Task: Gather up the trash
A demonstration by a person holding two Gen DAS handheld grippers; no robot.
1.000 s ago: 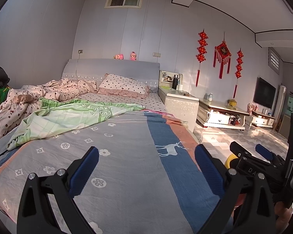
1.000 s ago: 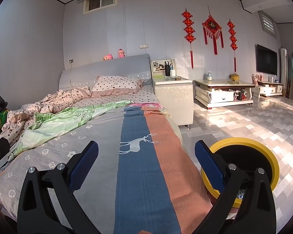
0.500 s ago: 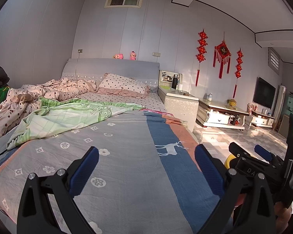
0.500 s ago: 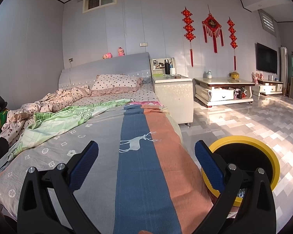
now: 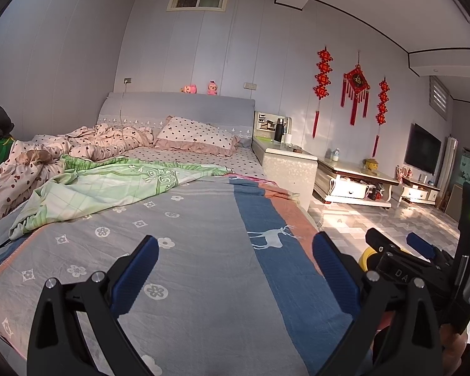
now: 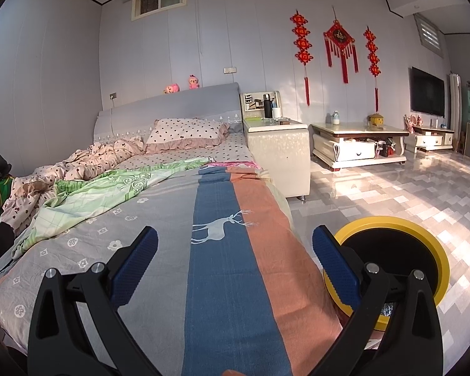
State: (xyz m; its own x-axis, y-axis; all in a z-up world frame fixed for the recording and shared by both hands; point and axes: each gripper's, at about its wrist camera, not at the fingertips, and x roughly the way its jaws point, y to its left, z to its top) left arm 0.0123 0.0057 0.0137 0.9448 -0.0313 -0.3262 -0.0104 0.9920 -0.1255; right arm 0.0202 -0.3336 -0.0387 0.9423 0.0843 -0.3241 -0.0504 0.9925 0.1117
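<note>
**Both grippers idle over the bed, bin waiting at its right edge**

Little has changed over the last second: both views have crept slightly, the left one tilting so a bit more of the bed's left edge shows, and neither tool has closed or reached for anything. I judge the task has not really begun; this looks like scanning for trash.

The left gripper (image 5: 235, 269) hangs above the foot of the bed (image 5: 203, 282), jaws spread wide and empty. The right gripper (image 6: 235, 266) is likewise wide apart and holds nothing; in the left view it shows near the bed's right edge.

The only container is the yellow-rimmed bin (image 6: 423, 228), standing on the tiled floor (image 6: 407, 188) just beside the bed's right edge, near its foot corner. Its inside is dark; something shiny and crumpled glints low at its near rim, but I cannot tell what.

No obvious trash lies on the blanket (image 6: 228, 250). Small items sit on the bedside cabinet (image 6: 279, 150), too small to identify.
</note>
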